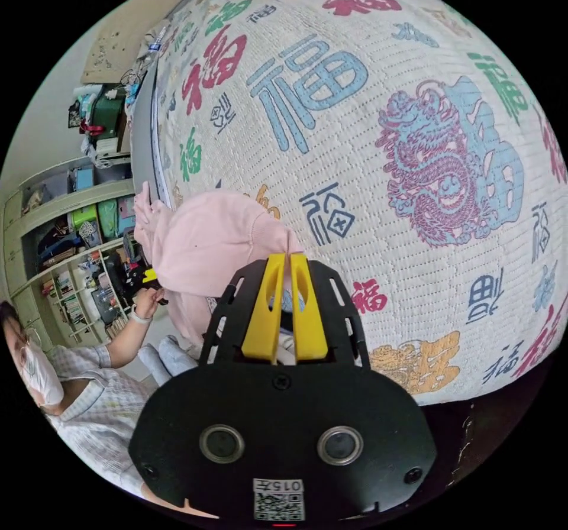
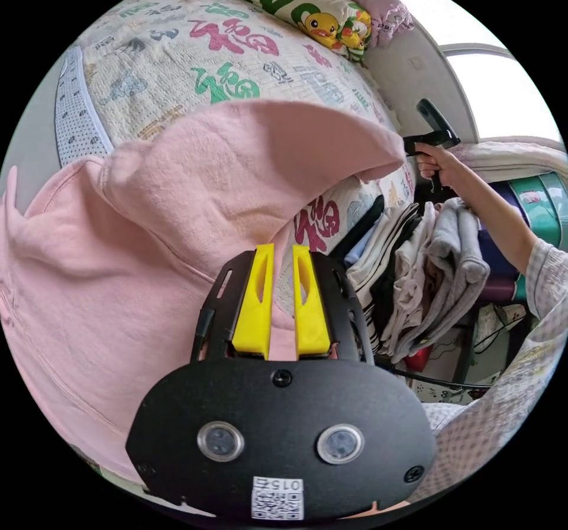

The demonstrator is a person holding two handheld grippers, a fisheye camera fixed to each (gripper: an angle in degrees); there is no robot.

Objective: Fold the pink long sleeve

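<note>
Pink fleece long sleeve (image 2: 177, 210) drapes over my quilted cream bedspread (image 1: 378, 157) printed with coloured characters; both my yellow-jawed tongs, left (image 1: 284, 267) and right (image 2: 283, 258), pinch it. Cluttered shelves (image 1: 71, 246) sit left; folded clothes (image 2: 426, 270) stack right.

Your left gripper (image 1: 283, 256) has its yellow jaws nearly together on the edge of the pink long sleeve (image 1: 207, 246). The garment lies bunched on the patterned bedspread (image 1: 378, 139), beside cluttered shelves (image 1: 77, 240).
</note>
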